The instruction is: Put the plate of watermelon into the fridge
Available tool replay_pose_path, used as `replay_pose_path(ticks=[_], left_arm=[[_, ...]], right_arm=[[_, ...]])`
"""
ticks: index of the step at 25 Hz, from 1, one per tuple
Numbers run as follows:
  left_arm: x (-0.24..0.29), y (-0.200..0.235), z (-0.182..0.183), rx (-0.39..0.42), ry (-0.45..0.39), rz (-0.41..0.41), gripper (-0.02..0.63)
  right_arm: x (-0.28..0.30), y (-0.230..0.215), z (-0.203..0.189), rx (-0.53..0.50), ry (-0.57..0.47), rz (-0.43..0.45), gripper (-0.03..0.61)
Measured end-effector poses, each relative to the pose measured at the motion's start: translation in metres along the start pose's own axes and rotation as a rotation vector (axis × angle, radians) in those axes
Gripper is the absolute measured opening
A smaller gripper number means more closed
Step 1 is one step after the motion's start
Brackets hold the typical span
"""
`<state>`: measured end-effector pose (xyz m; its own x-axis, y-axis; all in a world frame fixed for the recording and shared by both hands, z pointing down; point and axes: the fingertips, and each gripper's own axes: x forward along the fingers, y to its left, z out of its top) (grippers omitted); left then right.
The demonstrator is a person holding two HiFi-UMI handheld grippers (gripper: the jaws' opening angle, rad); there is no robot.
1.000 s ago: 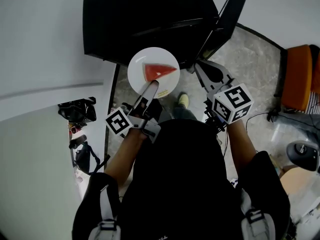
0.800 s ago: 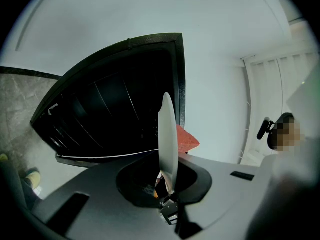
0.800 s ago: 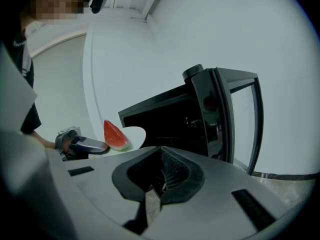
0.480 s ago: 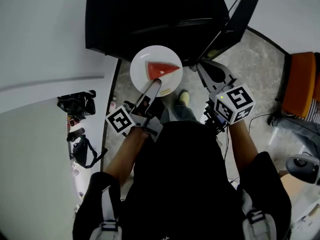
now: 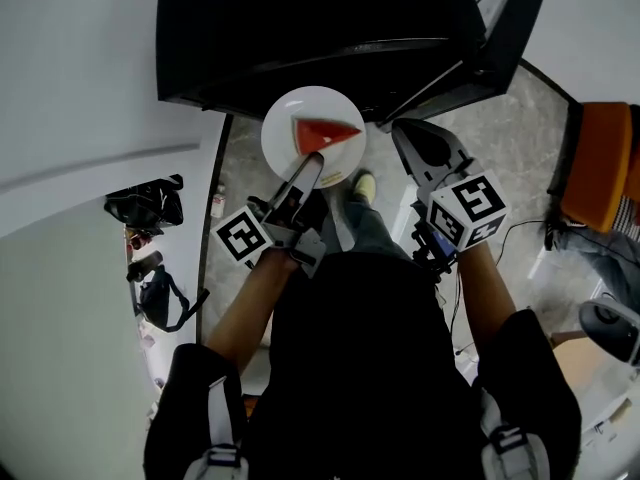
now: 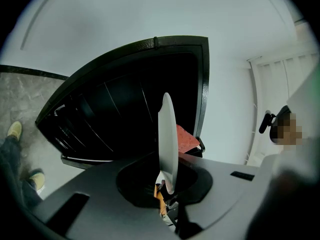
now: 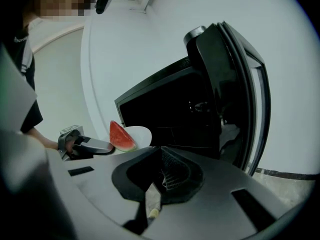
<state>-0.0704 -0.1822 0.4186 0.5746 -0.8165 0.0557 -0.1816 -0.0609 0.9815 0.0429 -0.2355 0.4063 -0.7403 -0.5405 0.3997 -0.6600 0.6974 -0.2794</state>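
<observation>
Nearest you, two grippers, one in each hand. Your left gripper (image 5: 308, 171) has its jaws pinched on the near rim of the plate (image 5: 290, 118). Your right gripper (image 5: 421, 145) hangs to the right of it, jaws apart, nothing between them.

One plate, one watermelon wedge (image 5: 325, 133) lying on it. The head view gives the plate as a full white disc with the red wedge flat on top. The left gripper view gives it edge-on, a thin white blade with only a corner of the wedge showing at its right. The right gripper view alone shows your left gripper from the side, carrying plate and wedge.

Plate is in the air, just before the fridge's open front, not inside.

Farthest, one black fridge (image 5: 300, 28), one door (image 7: 240, 99) swung open on the right. Left gripper view shows shelf lines inside; interior too dark to tell contents.
</observation>
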Motion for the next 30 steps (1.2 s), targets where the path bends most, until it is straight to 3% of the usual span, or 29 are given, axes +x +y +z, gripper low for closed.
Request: replay_pose_path(ticks=[12, 30], left_arm=[[0.021, 0.056, 0.011, -0.041, -0.029, 0.034, 0.031], [0.046, 0.105, 0.019, -0.072, -0.038, 0.046, 0.031]], right_arm=[[0.040, -0.021, -0.035, 0.022, 0.043, 0.013, 0.011], [0.069, -0.027, -0.066, 0.021, 0.075, 0.050, 0.011]])
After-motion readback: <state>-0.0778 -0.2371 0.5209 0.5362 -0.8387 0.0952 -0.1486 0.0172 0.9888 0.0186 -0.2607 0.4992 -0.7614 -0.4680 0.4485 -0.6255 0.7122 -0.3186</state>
